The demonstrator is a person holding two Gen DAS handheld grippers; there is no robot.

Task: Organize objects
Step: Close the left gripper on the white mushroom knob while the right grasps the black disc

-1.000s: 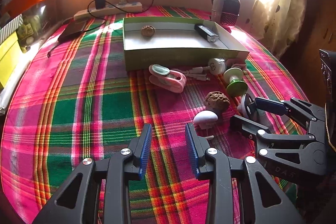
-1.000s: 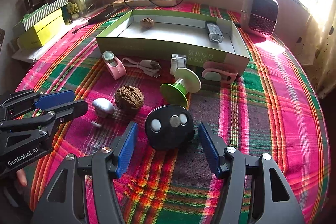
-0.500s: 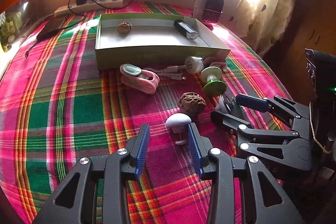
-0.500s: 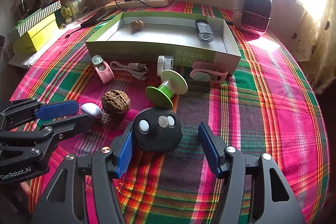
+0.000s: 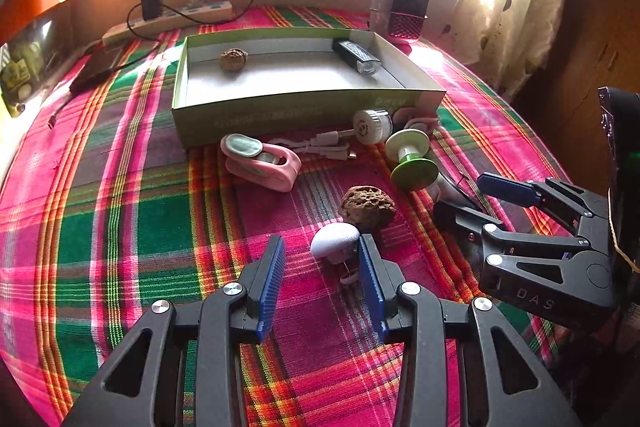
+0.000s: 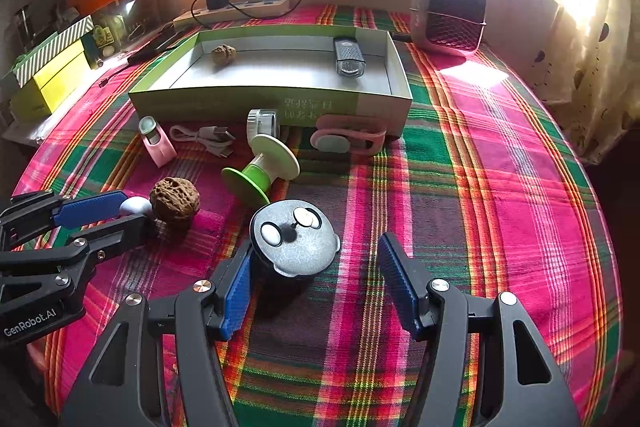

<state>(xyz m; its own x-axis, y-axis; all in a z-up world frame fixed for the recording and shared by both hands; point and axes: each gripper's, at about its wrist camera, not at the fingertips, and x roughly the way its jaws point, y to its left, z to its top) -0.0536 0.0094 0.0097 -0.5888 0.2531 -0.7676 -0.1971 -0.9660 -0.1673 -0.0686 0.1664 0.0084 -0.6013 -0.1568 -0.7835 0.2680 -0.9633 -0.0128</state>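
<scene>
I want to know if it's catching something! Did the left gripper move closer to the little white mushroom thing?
Yes. The left gripper advanced across the plaid cloth; the white mushroom-shaped thing, formerly ahead, now sits between its open fingers.

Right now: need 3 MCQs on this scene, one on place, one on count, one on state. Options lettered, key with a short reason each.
1. Where does the small white mushroom-shaped object sit?
A. inside the box
B. between the left gripper's fingers, near the one on the right in its own view
C. on top of the heater

2. How many things lie inside the green box?
A. none
B. two
C. five

3. How do the right gripper's jaws stand around the round black device?
A. open, device between them
C. shut with nothing between them
B. shut tight on the device

Key: 1 B, the left wrist view shows it beside that pad; 2 B, only a walnut and a black light are in it; 3 A, a wide gap shows by the far pad.
</scene>
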